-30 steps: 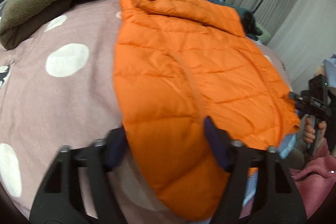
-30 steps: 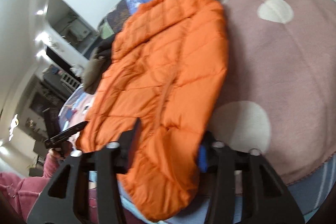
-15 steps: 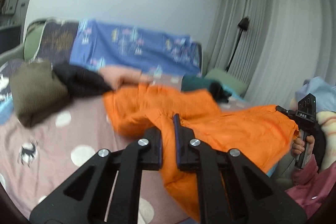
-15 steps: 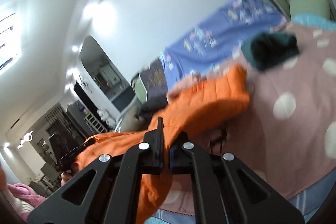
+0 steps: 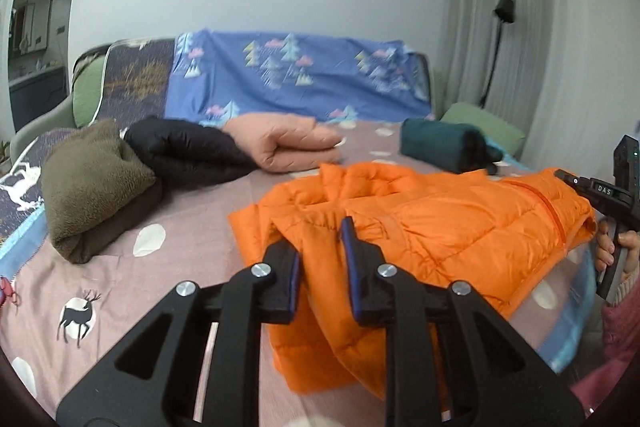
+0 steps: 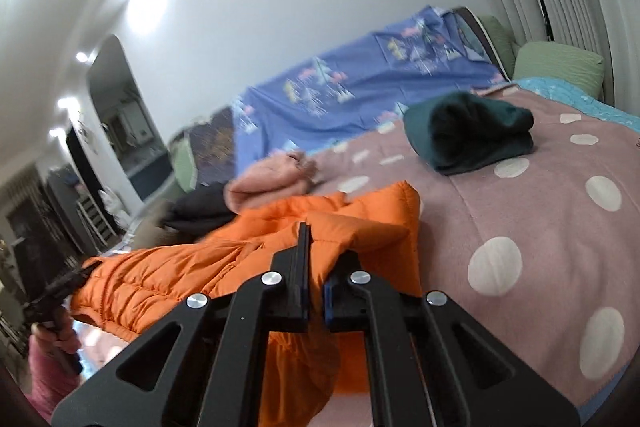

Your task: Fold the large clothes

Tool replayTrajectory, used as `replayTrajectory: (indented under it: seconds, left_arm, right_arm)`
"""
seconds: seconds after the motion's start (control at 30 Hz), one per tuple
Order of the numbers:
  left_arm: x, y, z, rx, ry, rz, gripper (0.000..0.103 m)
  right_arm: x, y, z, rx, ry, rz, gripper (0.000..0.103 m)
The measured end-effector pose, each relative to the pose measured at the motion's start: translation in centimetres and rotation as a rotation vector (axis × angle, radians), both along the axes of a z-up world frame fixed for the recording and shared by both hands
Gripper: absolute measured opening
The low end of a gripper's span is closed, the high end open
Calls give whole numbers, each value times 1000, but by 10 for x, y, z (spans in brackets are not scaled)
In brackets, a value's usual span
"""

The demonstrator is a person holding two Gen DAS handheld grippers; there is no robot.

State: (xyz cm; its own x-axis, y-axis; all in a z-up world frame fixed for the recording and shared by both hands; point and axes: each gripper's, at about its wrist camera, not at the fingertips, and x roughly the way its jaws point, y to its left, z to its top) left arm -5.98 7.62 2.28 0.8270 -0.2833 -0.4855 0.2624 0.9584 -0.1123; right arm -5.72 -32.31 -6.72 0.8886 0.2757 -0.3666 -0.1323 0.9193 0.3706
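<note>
Left gripper (image 5: 322, 247) pinching jacket (image 5: 440, 223) hem while easing apart, right gripper (image 6: 316, 259) clamped on the other hem corner, lifted edge spanning both, collar toward the bed (image 5: 192, 211) head.

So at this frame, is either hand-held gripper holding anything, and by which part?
Both hold the orange puffer jacket by its near edge: the left hand-held gripper has a fold of it between its opening jaws, and the right hand-held gripper is shut on it.
</note>
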Motion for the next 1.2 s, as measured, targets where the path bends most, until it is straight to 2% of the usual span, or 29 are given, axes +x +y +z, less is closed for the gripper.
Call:
replayTrajectory:
  seconds: [0.1,0.17,0.23,0.33,0.37,0.43,0.47,0.5,0.63,0.7,0.77,0.8,0.9,0.93,1.0,1.07,1.13,1.2]
  left_arm:
    - [38,1,-25,14,74,27,23]
    - [63,0,-52,26,153,58,24]
    - [80,-2,-74,38,197,84,29]
    - [85,-2,-88,15,224,94,35]
    - [84,0,-85,6,220,92,38]
    - [79,6,-74,-28,205,85,57]
    - [76,8,-65,-44,190,90,64]
    - [68,13,-54,-63,160,96,78]
    - [35,32,-20,-148,56,80,87]
    - [19,40,-13,-203,55,70,87]
    - [5,40,-12,-215,68,35,87]
    - [-3,36,-14,-194,84,8,86]
    - [-23,14,-22,-93,122,-71,74]
    - [-27,8,-28,-77,144,-101,74]
    - [-28,-2,-44,-46,206,-133,74]
    - [-24,-10,-61,-6,257,-121,74]
    - [-17,-16,-76,8,301,-123,65]
    - [-8,-20,-83,6,318,-130,61]
  right_arm:
    - [37,5,-24,-49,86,-39,5]
    - [59,6,-47,-59,165,-61,7]
    - [66,2,-64,-20,226,-74,19]
    - [64,-7,-69,54,252,-59,26]
    - [58,-11,-64,67,243,-54,29]
    - [44,-19,-50,99,207,-42,46]
    - [34,-22,-41,116,173,-38,49]
    - [24,-22,-34,123,146,-34,52]
    - [-12,-20,-10,60,47,0,58]
    - [-24,-8,-10,-28,48,29,58]
    - [-32,5,-17,-102,73,73,58]
    - [-36,12,-22,-143,90,99,58]
    - [-43,32,-40,-291,154,153,58]
    - [-44,36,-48,-322,186,171,58]
    - [-42,37,-62,-312,248,203,58]
    - [-40,37,-68,-301,272,214,58]
    - [-37,42,-72,-313,271,221,58]
    - [-30,50,-76,-340,275,235,58]
